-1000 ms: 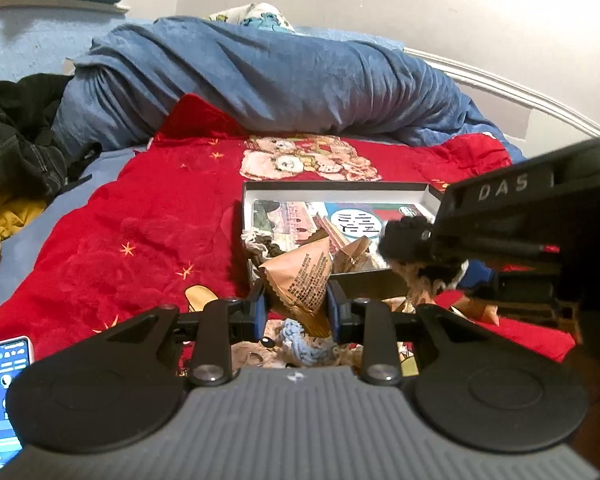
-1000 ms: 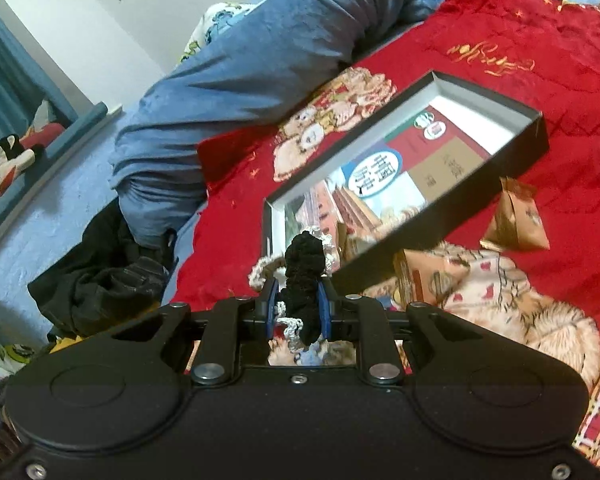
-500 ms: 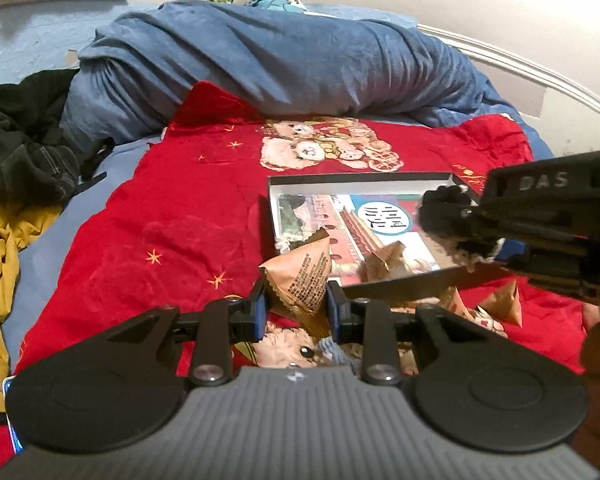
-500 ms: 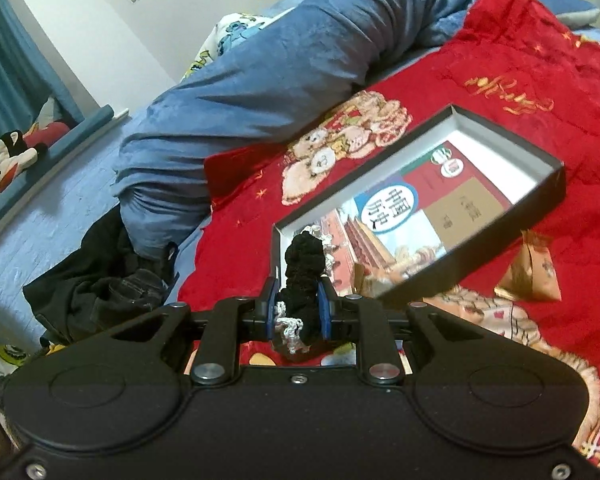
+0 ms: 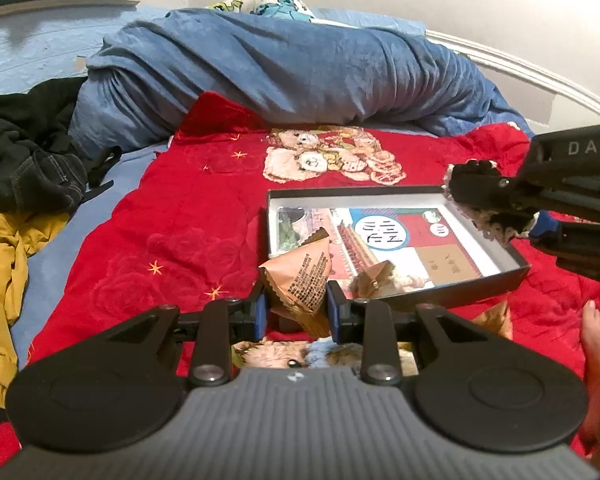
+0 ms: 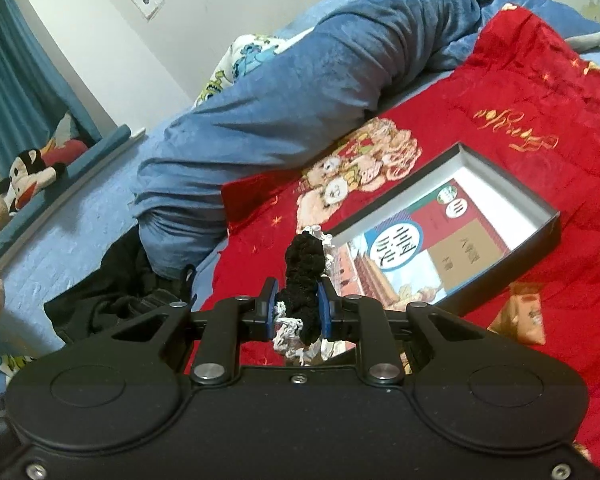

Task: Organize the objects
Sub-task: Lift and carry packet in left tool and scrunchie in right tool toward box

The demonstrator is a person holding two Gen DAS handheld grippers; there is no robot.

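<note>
Left of the box (image 5: 480, 292), the left gripper (image 5: 296, 312) has its fingers clamped on a snack packet (image 5: 300, 280); at its right rim the right gripper (image 6: 297, 308) pinches a black scrunchie (image 6: 305, 268), both probably bound for the box.

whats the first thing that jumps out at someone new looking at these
The bright red blanket spread over the bed, with an open black box lying on it. Near the camera, the left tool is shut on an orange snack packet, and the right tool is shut on a black scrunchie. A rumpled blue duvet lies behind.
</note>
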